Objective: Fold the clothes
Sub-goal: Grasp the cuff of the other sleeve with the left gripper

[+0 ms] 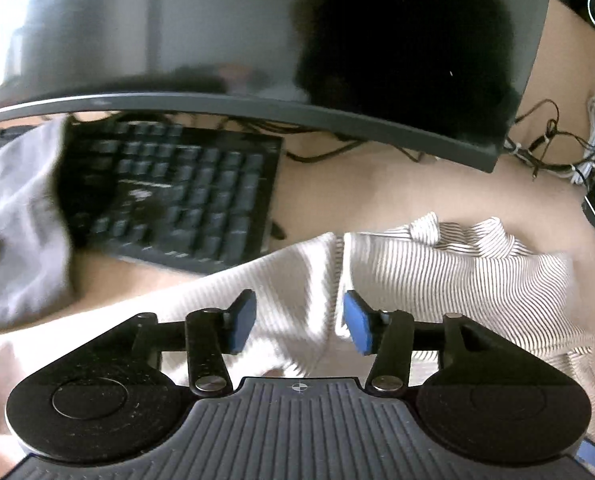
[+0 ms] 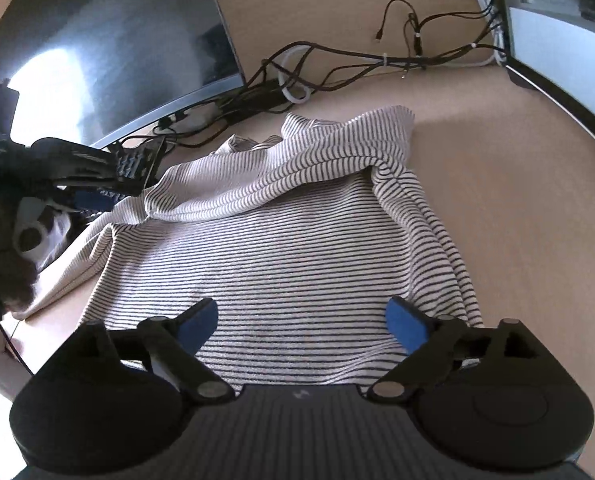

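A white shirt with thin dark stripes [image 2: 297, 248] lies partly folded on the tan desk, its upper part rumpled and turned over. My right gripper [image 2: 303, 322] is open just above the shirt's near edge, blue pads apart, holding nothing. In the left wrist view the same striped shirt [image 1: 437, 272] lies below my left gripper [image 1: 299, 322], which is open over the cloth with nothing between its pads. The left gripper also shows at the left of the right wrist view [image 2: 93, 200].
A dark monitor [image 1: 257, 32] stands behind, with a black keyboard [image 1: 185, 192] under it. A grey cloth [image 1: 21, 224] lies at the left. A tangle of cables [image 2: 337, 68] runs along the back. A second screen [image 2: 565, 40] stands at the right.
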The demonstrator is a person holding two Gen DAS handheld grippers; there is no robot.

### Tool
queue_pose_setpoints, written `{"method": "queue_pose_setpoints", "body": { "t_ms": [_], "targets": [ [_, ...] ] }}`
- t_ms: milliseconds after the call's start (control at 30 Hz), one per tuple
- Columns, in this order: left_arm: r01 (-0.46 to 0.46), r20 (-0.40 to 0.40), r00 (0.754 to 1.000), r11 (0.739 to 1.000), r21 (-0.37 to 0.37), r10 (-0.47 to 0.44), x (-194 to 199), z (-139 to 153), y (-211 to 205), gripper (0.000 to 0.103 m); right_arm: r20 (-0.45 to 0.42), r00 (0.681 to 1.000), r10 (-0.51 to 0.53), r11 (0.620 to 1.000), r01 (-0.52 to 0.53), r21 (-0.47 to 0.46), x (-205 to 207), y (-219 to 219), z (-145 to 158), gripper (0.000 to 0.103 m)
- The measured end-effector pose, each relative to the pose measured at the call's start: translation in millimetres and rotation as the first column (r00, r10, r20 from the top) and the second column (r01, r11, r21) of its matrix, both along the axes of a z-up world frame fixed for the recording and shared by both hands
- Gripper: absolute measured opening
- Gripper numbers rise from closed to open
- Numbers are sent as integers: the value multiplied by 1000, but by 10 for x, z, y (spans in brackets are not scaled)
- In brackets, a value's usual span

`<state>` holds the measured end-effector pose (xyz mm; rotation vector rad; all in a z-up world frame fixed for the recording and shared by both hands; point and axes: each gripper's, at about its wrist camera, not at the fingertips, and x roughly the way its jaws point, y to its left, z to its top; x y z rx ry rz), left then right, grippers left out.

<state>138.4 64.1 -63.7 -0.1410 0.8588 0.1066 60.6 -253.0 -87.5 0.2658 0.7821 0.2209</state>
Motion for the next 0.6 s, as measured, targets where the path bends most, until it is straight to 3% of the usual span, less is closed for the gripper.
{"method": "queue_pose_setpoints", "body": {
  "t_ms": [100,200,267,333,433,467,500,600],
  "targets": [
    [-38,18,999,999,20,38,-274,135,84,75,-2,1000,26,1000,-26,-4,17,14,5,99],
    [-84,30,996,995,47,83,-529,259,214,79,1,999,39,999,-39,14,11,-11,16,99],
    [-127,39,991,990,67,125,-692,312,365,86,6,999,42,996,-43,81,-21,-88,58,99],
    [-194,45,980,980,37,192,-873,301,595,92,31,997,64,979,-69,191,-87,-183,147,99],
    [-326,24,945,944,-56,327,-1074,189,1019,93,78,991,110,934,-130,333,-207,-244,312,102],
    [-366,11,930,928,-71,367,-1106,145,1143,89,92,989,117,919,-143,366,-250,-247,363,103],
    [-396,0,918,915,-81,397,-1127,107,1245,84,102,988,117,908,-148,391,-297,-240,410,103],
    [-449,-14,892,884,-127,452,-1144,21,1420,84,113,987,118,880,-156,449,-413,-201,513,103]
  ]
}}
